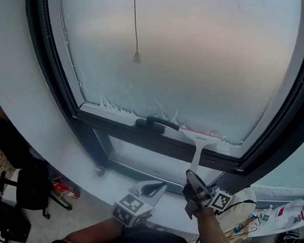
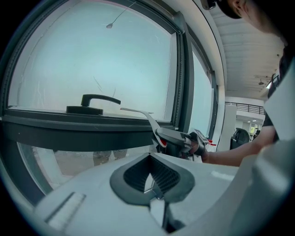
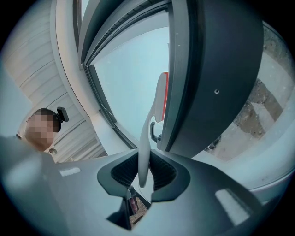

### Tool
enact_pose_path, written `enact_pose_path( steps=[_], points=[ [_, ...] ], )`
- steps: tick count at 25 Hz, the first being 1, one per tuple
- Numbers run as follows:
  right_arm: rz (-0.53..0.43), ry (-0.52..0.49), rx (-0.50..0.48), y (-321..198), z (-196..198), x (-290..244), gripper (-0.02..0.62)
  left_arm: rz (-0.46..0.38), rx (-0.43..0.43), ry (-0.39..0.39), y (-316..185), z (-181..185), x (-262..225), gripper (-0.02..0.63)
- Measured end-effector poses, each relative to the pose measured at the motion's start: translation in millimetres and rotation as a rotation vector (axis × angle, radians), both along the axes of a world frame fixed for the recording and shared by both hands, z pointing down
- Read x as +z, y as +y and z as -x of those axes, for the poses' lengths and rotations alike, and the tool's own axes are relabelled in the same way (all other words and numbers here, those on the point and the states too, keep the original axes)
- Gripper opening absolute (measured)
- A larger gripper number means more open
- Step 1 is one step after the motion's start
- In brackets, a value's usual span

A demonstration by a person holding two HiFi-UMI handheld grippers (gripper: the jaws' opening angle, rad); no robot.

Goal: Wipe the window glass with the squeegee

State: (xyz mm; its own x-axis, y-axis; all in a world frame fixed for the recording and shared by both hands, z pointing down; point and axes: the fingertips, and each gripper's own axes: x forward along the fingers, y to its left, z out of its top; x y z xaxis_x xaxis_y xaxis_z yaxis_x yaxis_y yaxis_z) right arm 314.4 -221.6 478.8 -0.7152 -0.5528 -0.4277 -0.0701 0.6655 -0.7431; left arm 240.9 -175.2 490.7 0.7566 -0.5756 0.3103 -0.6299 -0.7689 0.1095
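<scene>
The window glass [image 1: 186,59] is fogged with soapy streaks along its lower edge. A white squeegee [image 1: 197,147] with a red blade rests its head at the bottom of the pane, just right of the black window handle [image 1: 154,123]. My right gripper [image 1: 192,185] is shut on the squeegee's handle from below. In the right gripper view the squeegee [image 3: 146,138] rises from between the jaws [image 3: 140,177] towards the frame. My left gripper [image 1: 155,188] hangs lower left of it, shut and holding nothing. The left gripper [image 2: 152,184] view shows the squeegee [image 2: 147,117] and the window handle [image 2: 94,102].
A blind cord pull [image 1: 137,57] hangs in front of the upper glass. A thick black frame [image 1: 140,138] separates the upper glass from a lower pane [image 1: 149,162]. On the sill at right lie a cloth bag [image 1: 242,203] and bottles [image 1: 290,211]. A black chair [image 1: 24,187] stands at the lower left.
</scene>
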Motion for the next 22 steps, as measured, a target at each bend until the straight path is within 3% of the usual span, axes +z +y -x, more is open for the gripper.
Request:
enact_pose_path(
  steps=[7, 11, 22],
  points=[
    [0.029, 0.027, 0.014, 0, 1, 15, 0.089, 0.004, 0.016, -0.006, -1, 1, 0, 0.001],
    [0.059, 0.026, 0.01, 0, 2, 23, 0.089, 0.053, 0.036, 0.004, 6, -5, -1, 0.001],
    [0.102, -0.003, 0.001, 0, 1, 28, 0.089, 0.037, 0.024, -0.008, 5, -5, 4, 0.001]
  ],
)
